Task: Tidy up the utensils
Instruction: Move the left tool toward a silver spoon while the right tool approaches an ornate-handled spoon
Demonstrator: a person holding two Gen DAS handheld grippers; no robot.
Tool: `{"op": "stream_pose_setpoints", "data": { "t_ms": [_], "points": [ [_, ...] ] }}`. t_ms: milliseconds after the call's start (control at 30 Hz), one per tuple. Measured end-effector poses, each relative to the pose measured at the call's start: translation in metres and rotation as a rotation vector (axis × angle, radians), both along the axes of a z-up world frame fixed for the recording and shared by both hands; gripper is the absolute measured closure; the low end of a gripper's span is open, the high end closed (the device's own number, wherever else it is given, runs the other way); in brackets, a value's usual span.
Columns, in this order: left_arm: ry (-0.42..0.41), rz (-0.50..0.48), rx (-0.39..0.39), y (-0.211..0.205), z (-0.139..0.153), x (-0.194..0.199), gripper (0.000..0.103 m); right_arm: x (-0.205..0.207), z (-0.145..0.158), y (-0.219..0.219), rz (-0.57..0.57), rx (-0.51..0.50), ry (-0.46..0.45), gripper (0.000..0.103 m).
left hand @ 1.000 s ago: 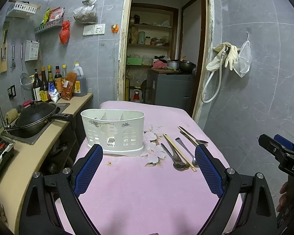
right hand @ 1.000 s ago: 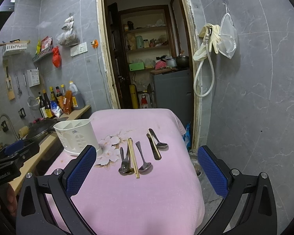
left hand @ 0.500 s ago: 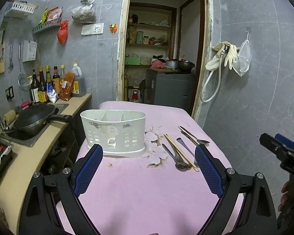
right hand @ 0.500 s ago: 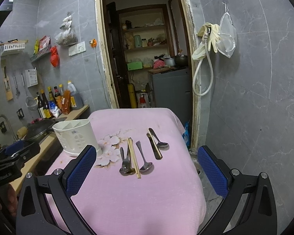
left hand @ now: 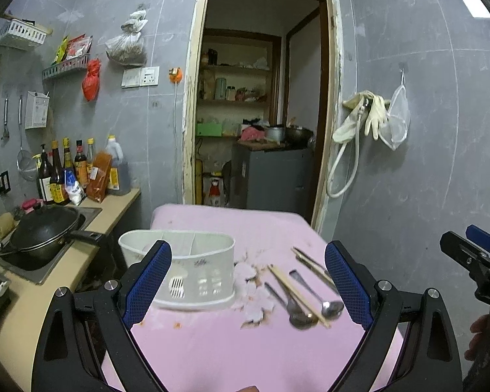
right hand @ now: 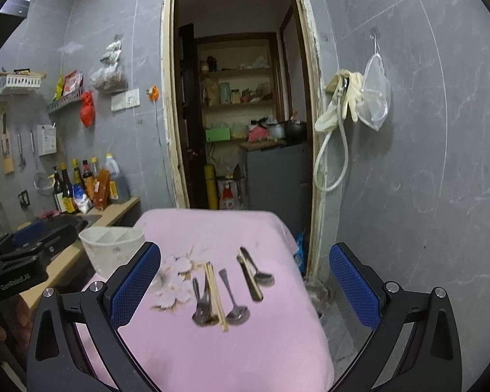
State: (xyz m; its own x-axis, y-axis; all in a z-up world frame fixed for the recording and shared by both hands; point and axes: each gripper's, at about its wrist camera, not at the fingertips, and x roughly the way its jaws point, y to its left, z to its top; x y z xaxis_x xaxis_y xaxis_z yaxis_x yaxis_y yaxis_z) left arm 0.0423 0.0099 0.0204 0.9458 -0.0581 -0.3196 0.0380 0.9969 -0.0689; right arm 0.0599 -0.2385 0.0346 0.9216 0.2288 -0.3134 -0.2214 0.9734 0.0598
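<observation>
Both grippers gape wide, holding nothing — left gripper (left hand: 248, 281), right gripper (right hand: 245, 285). Spoons (right hand: 235, 297) and chopsticks (right hand: 215, 294) lie right of the white caddy (left hand: 192, 271); the only lettering — on the left gripper's body — is too blurred to read.

From my left wrist camera I see the left gripper (left hand: 248, 284) spread wide above a table under a pink cloth (left hand: 219, 343), gripping nothing. The white utensil caddy (left hand: 186, 271) stands behind its left finger (left hand: 147, 284), its divided compartments showing nothing inside from here. Right of the caddy, between the fingers, lie the pale chopsticks (left hand: 299, 294), crossing over one spoon (left hand: 292, 308), with a second spoon (left hand: 320, 295) just beside them. A darker pair of utensils (left hand: 312, 264) lies farther back, near the right finger. The right gripper (left hand: 473, 261) hangs off the table's right edge. A black wok (left hand: 45, 232) sits on the counter at left.
</observation>
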Motion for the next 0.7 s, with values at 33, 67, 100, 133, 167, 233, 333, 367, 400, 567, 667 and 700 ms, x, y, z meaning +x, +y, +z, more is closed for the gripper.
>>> {"op": "stream_pose_setpoints", "data": {
  "t_ms": [33,67,100,133,167,233,333,367,400,567,667,700],
  "points": [
    [0.000,0.001,0.000,-0.001,0.000,0.002,0.011,0.004,0.001,-0.001,0.000,0.000,0.001,0.000],
    [0.007,0.005,0.003,-0.003,-0.001,0.007,0.011,0.010,0.002,-0.002,0.002,-0.001,0.008,0.000],
    [0.020,0.005,0.005,-0.005,-0.002,0.013,0.011,0.014,0.002,-0.003,0.005,-0.003,0.014,0.000],
    [0.032,0.005,0.006,-0.007,-0.004,0.018,0.011,0.020,0.002,-0.005,0.010,-0.006,0.021,0.000],
    [0.042,0.004,0.005,-0.009,-0.005,0.022,0.011,0.027,0.001,-0.006,0.014,-0.014,0.022,0.000],
    [0.069,0.000,-0.007,-0.014,-0.011,0.034,0.011,0.040,0.000,-0.008,0.034,-0.028,0.025,0.000],
    [0.104,0.009,-0.023,-0.021,-0.020,0.051,0.011,0.069,-0.007,-0.013,0.090,-0.050,0.047,0.000],
    [0.130,0.022,-0.027,-0.024,-0.025,0.059,0.011,0.080,-0.010,-0.014,0.100,-0.056,0.065,0.000],
    [0.148,0.029,-0.040,-0.028,-0.030,0.068,0.011,0.089,-0.013,-0.016,0.108,-0.059,0.077,0.000],
    [0.233,0.065,-0.058,-0.040,-0.056,0.099,0.011,0.142,-0.031,-0.025,0.170,-0.089,0.138,0.000],
    [0.291,0.089,-0.075,-0.042,-0.075,0.115,0.012,0.172,-0.046,-0.029,0.212,-0.094,0.198,0.001],
    [0.313,0.103,-0.080,-0.043,-0.082,0.121,0.012,0.185,-0.053,-0.030,0.229,-0.095,0.228,0.002]
  ]
}}
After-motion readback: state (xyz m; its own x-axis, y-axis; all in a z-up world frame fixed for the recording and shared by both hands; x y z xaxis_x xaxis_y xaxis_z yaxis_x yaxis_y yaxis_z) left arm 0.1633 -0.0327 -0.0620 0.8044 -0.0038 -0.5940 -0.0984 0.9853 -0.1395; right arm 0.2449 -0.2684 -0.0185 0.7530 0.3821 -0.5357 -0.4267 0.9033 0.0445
